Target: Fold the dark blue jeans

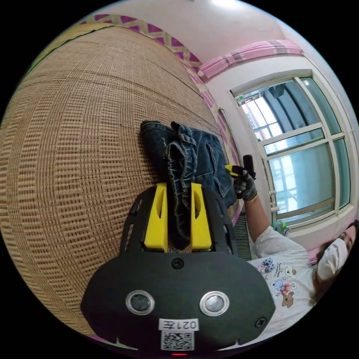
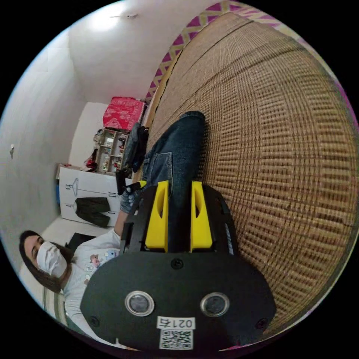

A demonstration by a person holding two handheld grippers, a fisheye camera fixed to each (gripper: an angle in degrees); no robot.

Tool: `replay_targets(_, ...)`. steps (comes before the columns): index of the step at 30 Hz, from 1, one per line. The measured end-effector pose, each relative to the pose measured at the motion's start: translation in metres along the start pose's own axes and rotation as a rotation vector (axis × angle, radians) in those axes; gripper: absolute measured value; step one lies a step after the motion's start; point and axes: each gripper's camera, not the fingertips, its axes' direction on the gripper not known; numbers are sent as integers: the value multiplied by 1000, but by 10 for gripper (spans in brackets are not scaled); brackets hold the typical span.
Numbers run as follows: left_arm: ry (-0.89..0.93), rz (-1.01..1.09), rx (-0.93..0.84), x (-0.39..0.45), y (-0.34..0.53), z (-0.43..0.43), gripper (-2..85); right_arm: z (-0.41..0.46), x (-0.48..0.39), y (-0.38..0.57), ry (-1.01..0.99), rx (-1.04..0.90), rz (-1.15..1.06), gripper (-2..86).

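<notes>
Jeans (image 1: pixel 187 160) lie bunched on a woven mat (image 1: pixel 74 149), stretching away ahead of both claws. Left claw (image 1: pixel 178 187) is clamped on the waistband edge, denim filling the gap btwn its yellow jaws; right claw (image 2: pixel 178 187) is clamped on a dark fold of a leg the same way. Its gloved hand (image 1: pixel 245 183) shows just past the jeans in left gripper view. Judgement: w/ both grips set, lift evenly, keep the edge taut btwn claws, carry it over the far part, square the edges, and release only once cloth is flat on the mat.
</notes>
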Motion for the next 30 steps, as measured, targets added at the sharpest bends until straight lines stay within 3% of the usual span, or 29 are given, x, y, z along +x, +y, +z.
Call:
replay_targets(6,128,97,50,34,-18,-9,53,-38,-25,-11,-80,37,-95,58)
replay_targets(10,132,215,87,93,-106,-5,53,-96,-56,-42,-69,166,-174,59)
replay_targets(14,46,261,99,149,-236,45,54,-159,-70,-100,53,326,-162,62)
replay_targets(18,-80,186,118,150,-300,97,37,-184,-45,-132,260,450,-24,85)
replay_targets(21,-114,145,160,131,-287,116,41,-169,-41,-122,447,421,-25,106)
replay_targets(24,-141,215,167,129,-239,125,57,-134,-61,-93,463,359,-141,111)
replay_targets(30,-361,349,160,165,-83,126,134,-3,-120,-12,687,202,-299,142)
